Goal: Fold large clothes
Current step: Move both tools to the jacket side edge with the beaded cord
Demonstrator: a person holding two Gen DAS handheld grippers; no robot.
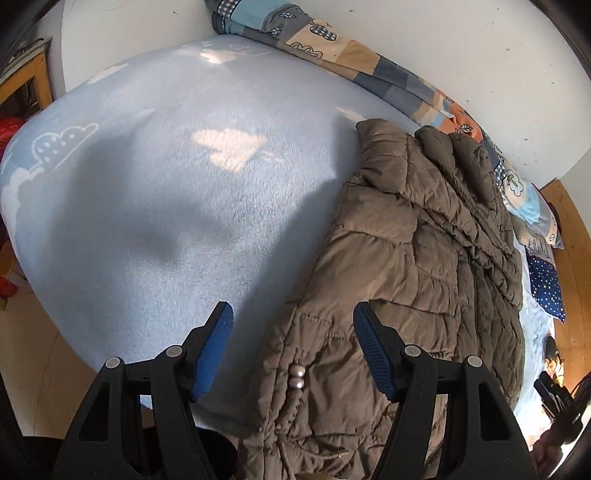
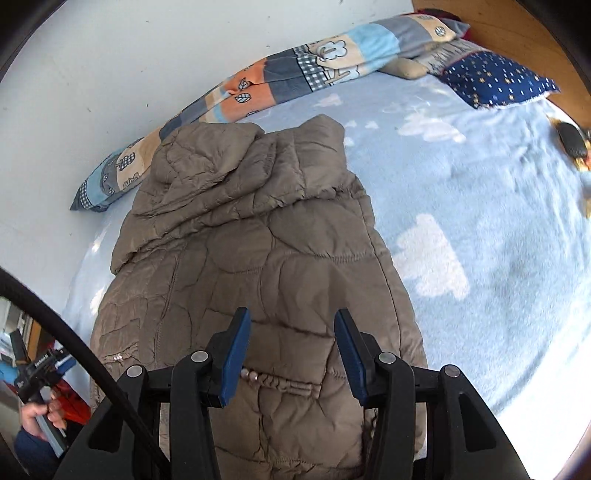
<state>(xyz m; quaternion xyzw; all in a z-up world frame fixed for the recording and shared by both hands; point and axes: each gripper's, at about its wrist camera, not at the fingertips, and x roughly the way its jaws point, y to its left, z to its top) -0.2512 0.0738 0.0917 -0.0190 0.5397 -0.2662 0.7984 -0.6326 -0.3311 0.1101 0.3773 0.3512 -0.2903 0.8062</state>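
A brown quilted puffer jacket (image 1: 413,266) lies lengthwise on a light blue cloud-print blanket (image 1: 177,192), its sleeves folded onto the body and its collar towards the wall. My left gripper (image 1: 293,314) is open and empty, hovering over the jacket's left hem edge. In the right wrist view the jacket (image 2: 258,251) fills the middle. My right gripper (image 2: 291,321) is open and empty above the jacket's lower half, near a pocket with pearl beads (image 2: 249,374). The left gripper (image 2: 44,365) shows at the lower left there, held in a hand.
A patchwork quilt roll (image 2: 295,74) lies along the white wall (image 2: 110,55) behind the jacket. A navy star-print pillow (image 2: 495,77) sits at the bed's head by a wooden headboard (image 2: 509,29). A dark object (image 2: 572,140) lies at the blanket's right edge. The bed edge and floor (image 1: 62,373) lie lower left.
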